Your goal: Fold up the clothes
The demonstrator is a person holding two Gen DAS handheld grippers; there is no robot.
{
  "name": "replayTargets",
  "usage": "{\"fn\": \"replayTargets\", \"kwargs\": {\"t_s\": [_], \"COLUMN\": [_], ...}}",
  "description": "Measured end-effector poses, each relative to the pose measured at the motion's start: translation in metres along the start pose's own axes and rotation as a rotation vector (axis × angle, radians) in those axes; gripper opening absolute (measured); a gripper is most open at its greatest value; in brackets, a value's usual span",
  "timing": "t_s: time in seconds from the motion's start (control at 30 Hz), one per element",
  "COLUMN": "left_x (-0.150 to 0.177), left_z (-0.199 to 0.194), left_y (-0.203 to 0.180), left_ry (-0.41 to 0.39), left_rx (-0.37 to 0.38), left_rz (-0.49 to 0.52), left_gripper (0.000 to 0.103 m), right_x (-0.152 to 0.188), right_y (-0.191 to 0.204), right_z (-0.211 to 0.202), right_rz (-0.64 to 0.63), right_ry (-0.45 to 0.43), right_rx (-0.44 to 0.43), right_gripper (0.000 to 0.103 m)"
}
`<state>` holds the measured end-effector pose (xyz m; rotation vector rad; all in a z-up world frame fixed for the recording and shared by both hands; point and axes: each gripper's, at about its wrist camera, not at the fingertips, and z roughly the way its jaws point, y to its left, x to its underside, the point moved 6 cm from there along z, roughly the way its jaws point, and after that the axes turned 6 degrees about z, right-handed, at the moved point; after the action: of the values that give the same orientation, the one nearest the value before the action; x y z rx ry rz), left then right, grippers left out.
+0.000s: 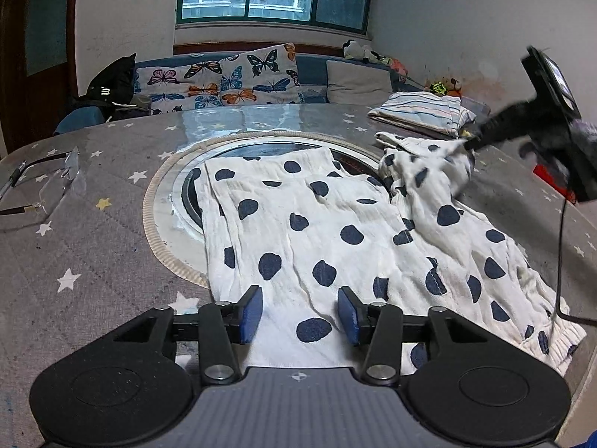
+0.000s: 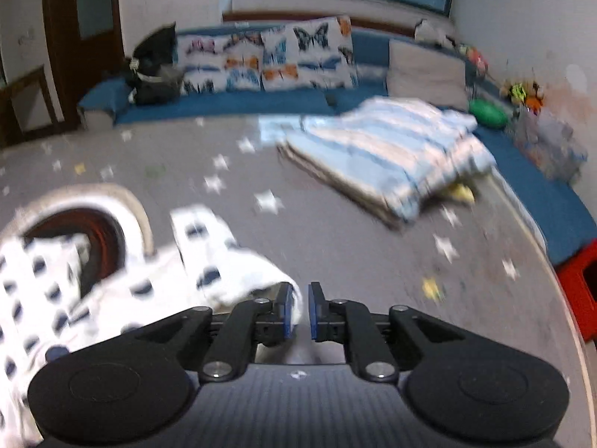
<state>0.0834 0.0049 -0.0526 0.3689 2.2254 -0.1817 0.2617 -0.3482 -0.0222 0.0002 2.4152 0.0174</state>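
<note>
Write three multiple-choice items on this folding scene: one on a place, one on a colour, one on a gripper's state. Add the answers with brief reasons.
1. Where does the folded striped cloth lie?
A. On the table's far right part
B. On the sofa
C. Under the eyeglasses

2. What colour are the spots on the white garment?
A. Red
B. Dark blue
C. Green

3. How is the left gripper?
A. Shut on the garment
B. Out of view
C. Open over the garment

Answers:
1 A: it rests on the starred tablecloth, short of the sofa.
2 B: every spot is dark blue.
3 C: its pads stand wide apart with cloth between.
</note>
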Motion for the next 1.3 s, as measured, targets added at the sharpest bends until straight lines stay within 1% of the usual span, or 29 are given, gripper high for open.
{"fn": "replayTargets", "kwargs": {"t_s": [0.03,0.07,0.13,0.2,0.33,0.4,0.57,0.67,0.83,0.93,1.0,1.03,1.17,1.23,1.3], "left_x": [0.0,0.0,-0.001,-0.001,-0.002,-0.002,-0.002,-0.002,-0.003,-0.003,-0.004,-0.004,-0.006,-0.009,-0.012], "left_z": [0.0,0.001,0.001,0.001,0.002,0.002,0.002,0.003,0.005,0.006,0.006,0.006,0.002,-0.002,-0.006], "left_y": [-0.001,-0.002,-0.003,-0.003,-0.005,-0.005,-0.006,-0.007,-0.01,-0.01,-0.011,-0.012,-0.014,-0.016,-0.018], "left_ry": [0.002,0.004,0.008,0.012,0.016,0.017,0.021,0.024,0.03,0.032,0.034,0.035,0.028,0.013,0.0], "left_rx": [-0.002,-0.003,-0.006,-0.008,-0.014,-0.016,-0.017,-0.017,-0.021,-0.021,-0.025,-0.026,-0.039,-0.04,-0.042], "left_rz": [0.003,0.006,0.009,0.013,0.02,0.019,0.02,0.025,0.029,0.028,0.03,0.032,0.041,0.042,0.047], "left_gripper": [0.052,0.052,0.054,0.055,0.056,0.056,0.059,0.063,0.069,0.073,0.074,0.076,0.077,0.084,0.085], "right_x": [0.005,0.008,0.014,0.016,0.016,0.015,0.013,-0.003,-0.049,-0.066,-0.07,-0.068,-0.055,-0.048,-0.041], "right_y": [-0.004,-0.007,-0.014,-0.011,0.019,0.029,0.051,0.047,0.018,0.003,0.001,0.002,0.01,0.015,0.019], "right_z": [-0.002,-0.005,-0.015,-0.023,-0.029,-0.019,0.01,0.028,0.033,0.023,0.009,0.007,0.001,-0.002,-0.006], "right_rz": [-0.004,0.001,0.015,0.002,-0.064,-0.08,-0.115,-0.117,-0.018,-0.029,-0.057,-0.068,-0.109,-0.13,-0.151], "right_ry": [0.003,-0.003,-0.018,-0.033,-0.04,-0.016,0.052,0.038,-0.108,-0.147,-0.161,-0.153,-0.105,-0.082,-0.058], "right_rx": [0.005,0.002,-0.007,-0.029,-0.134,-0.154,-0.193,-0.155,-0.029,0.019,0.012,0.003,-0.038,-0.058,-0.078], "right_gripper": [0.016,0.025,0.033,0.033,0.033,0.03,0.03,0.031,0.035,0.04,0.044,0.049,0.049,0.049,0.049]}}
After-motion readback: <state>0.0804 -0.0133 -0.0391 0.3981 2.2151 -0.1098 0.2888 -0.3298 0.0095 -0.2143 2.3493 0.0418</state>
